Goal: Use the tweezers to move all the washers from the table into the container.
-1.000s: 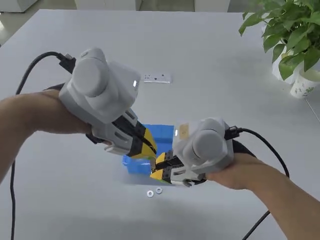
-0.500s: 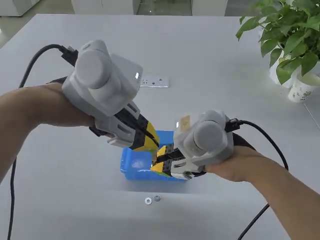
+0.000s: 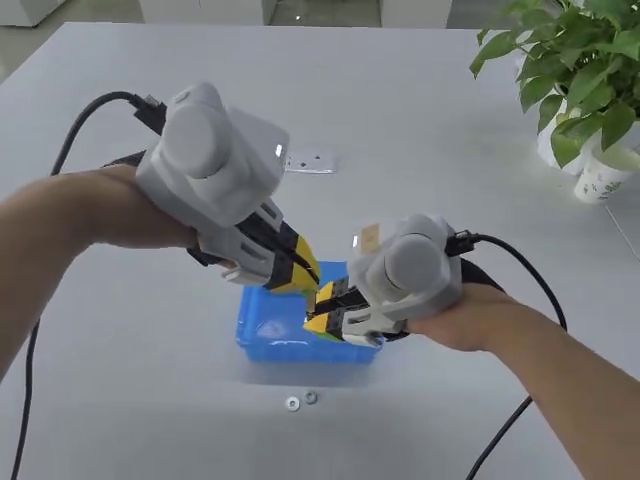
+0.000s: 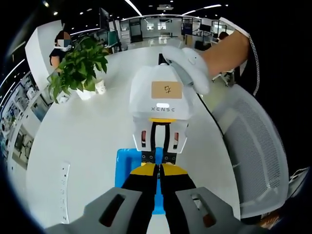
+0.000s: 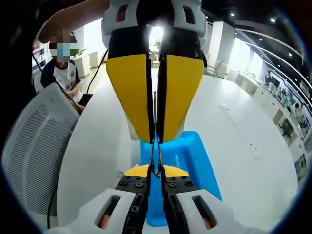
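Note:
My left gripper (image 3: 305,272) is shut on thin metal tweezers (image 5: 155,156), which run down between its yellow jaws. Facing it, my right gripper (image 3: 318,318) has its yellow pads (image 5: 137,171) closed on the tweezers' lower end. Both sets of tips meet above the blue container (image 3: 262,335). Whether the tweezers hold a washer I cannot tell. Two small washers (image 3: 302,401) lie side by side on the grey table just in front of the container. In the left gripper view, my own jaws (image 4: 157,168) meet the right gripper (image 4: 158,157) over the container (image 4: 122,165).
A white power strip (image 3: 308,162) lies on the table beyond the container. A potted plant (image 3: 580,70) in a white pot (image 3: 605,170) stands at the far right. Cables trail from both grippers. A mesh chair (image 5: 34,146) stands beside the table.
Both grippers, still joined at the tweezers, have moved away from the two washers and back over the blue container. The washers lie where they were.

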### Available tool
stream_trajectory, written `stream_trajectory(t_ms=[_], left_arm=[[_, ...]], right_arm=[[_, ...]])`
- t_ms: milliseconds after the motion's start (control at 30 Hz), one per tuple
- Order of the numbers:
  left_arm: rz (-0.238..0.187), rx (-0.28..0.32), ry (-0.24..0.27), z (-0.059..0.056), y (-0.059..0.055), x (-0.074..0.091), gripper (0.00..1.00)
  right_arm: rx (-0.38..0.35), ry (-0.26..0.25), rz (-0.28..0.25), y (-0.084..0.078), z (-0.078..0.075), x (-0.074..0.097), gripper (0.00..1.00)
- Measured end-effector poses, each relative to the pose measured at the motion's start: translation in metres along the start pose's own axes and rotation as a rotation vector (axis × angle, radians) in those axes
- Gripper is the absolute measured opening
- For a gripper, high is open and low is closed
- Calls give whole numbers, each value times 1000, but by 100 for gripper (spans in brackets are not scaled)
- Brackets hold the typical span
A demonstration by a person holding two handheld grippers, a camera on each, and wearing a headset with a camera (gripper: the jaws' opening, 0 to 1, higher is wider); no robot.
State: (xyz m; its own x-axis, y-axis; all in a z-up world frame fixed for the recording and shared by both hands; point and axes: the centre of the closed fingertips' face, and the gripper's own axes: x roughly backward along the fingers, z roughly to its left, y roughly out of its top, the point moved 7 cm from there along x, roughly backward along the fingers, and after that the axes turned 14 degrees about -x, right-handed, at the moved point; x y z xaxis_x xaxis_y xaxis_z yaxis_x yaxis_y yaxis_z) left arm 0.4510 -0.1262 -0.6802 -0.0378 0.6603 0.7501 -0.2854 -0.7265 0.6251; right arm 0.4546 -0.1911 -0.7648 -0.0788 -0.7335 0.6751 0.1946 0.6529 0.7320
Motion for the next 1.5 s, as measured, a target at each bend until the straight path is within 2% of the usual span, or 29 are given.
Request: stream_trajectory(t_ms=[433,900,1500], left_arm=[[0,15,-1,8,-13,-16,6],[0,40,-6,12,-27,-32,6],[15,48,-5,13,-36,-41,6]], right_arm=[[-20,2,14,-13,-15,-11,10],[-30,16,48,-27,-25,-23,10],[-22,28,79,-34,-29,-32,11]])
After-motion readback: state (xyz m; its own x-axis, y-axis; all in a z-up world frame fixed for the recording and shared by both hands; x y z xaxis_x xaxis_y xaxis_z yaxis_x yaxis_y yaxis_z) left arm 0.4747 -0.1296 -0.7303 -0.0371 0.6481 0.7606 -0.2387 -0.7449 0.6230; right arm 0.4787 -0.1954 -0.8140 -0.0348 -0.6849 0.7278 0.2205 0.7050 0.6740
